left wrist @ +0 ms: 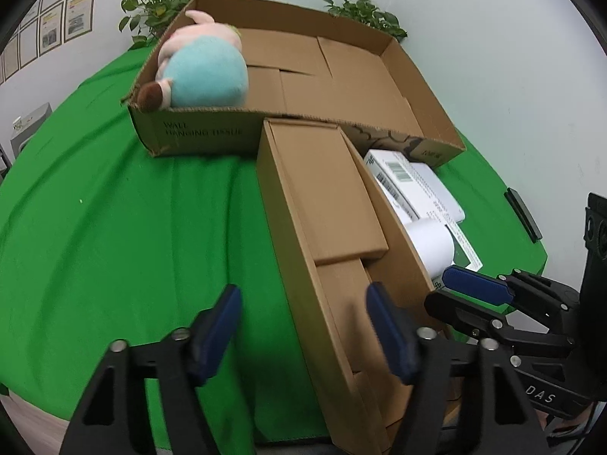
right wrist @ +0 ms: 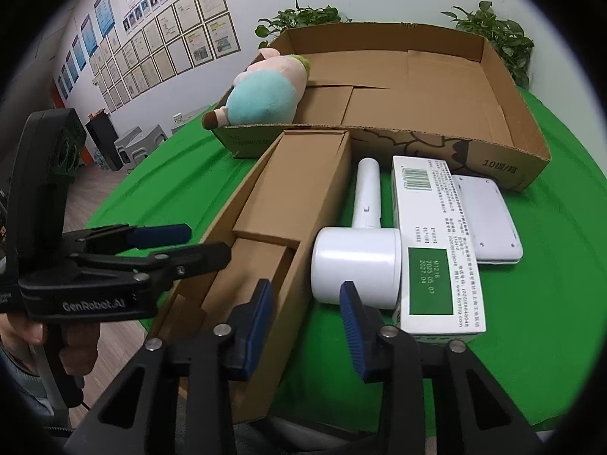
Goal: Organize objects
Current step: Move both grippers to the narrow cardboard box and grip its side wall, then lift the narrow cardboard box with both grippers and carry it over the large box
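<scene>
A long narrow cardboard box [left wrist: 326,204] [right wrist: 280,208] lies open on the green cloth, its far end against a large shallow cardboard tray [left wrist: 425,87] [right wrist: 504,87]. A plush pig [left wrist: 205,72] [right wrist: 265,93] lies in the tray's left corner. Right of the narrow box lie a white handheld device [right wrist: 360,250] [left wrist: 430,246], a white printed carton [right wrist: 436,242] [left wrist: 398,174] and a flat white gadget [right wrist: 487,220]. My left gripper [left wrist: 303,326] is open, straddling the narrow box's left wall. My right gripper [right wrist: 307,322] is open, straddling its right wall near the white device.
Green cloth [left wrist: 114,208] covers the table, with room left of the boxes. Potted plants [left wrist: 163,3] [right wrist: 493,34] stand behind the tray by the wall. A black flat object [left wrist: 523,214] lies at the table's right edge. Framed papers [right wrist: 151,45] hang on the left wall.
</scene>
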Demonstrator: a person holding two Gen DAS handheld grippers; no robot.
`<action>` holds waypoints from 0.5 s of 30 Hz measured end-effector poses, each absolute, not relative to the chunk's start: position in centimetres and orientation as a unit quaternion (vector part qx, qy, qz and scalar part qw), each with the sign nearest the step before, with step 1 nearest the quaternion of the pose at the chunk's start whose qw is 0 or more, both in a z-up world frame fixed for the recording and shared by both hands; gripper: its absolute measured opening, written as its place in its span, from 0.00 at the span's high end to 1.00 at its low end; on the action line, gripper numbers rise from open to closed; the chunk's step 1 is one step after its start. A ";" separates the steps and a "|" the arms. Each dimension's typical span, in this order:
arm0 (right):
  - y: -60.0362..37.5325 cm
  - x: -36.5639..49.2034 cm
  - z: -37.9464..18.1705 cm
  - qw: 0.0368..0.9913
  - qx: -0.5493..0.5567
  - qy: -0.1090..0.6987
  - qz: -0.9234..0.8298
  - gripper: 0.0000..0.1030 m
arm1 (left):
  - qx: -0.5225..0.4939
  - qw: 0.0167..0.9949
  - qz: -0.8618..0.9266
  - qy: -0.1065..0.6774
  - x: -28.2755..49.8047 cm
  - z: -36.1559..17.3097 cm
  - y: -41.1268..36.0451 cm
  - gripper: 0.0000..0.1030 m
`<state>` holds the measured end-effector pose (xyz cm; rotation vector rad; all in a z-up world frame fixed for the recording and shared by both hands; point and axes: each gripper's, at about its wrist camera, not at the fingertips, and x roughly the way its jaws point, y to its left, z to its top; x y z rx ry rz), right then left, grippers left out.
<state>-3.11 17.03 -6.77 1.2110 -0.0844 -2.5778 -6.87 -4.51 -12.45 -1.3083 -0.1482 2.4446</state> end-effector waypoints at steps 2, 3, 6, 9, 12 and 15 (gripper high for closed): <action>16.7 -3.0 -6.7 0.146 0.421 -0.027 -0.895 0.76 | -0.471 0.178 0.862 -0.058 -6.9 -12.9 -4.5 0.53; 16.4 -2.8 -6.6 0.147 0.421 -0.024 -0.895 0.82 | -0.474 0.177 0.861 -0.059 -6.9 -13.1 -4.5 0.59; 15.4 -2.7 -6.7 0.152 0.426 -0.011 -0.892 0.89 | -0.478 0.187 0.856 -0.065 -6.8 -13.4 -4.5 0.73; 15.0 -2.5 -6.7 0.145 0.426 -0.004 -0.893 0.89 | -0.478 0.194 0.854 -0.062 -6.7 -13.2 -4.2 0.81; 15.0 -2.2 -6.5 0.150 0.435 -0.017 -0.888 0.89 | -0.481 0.188 0.855 -0.051 -6.1 -13.0 -4.1 0.82; 14.4 -1.5 -6.4 0.157 0.444 -0.017 -0.882 0.87 | -0.484 0.185 0.854 -0.040 -4.9 -12.9 -4.1 0.81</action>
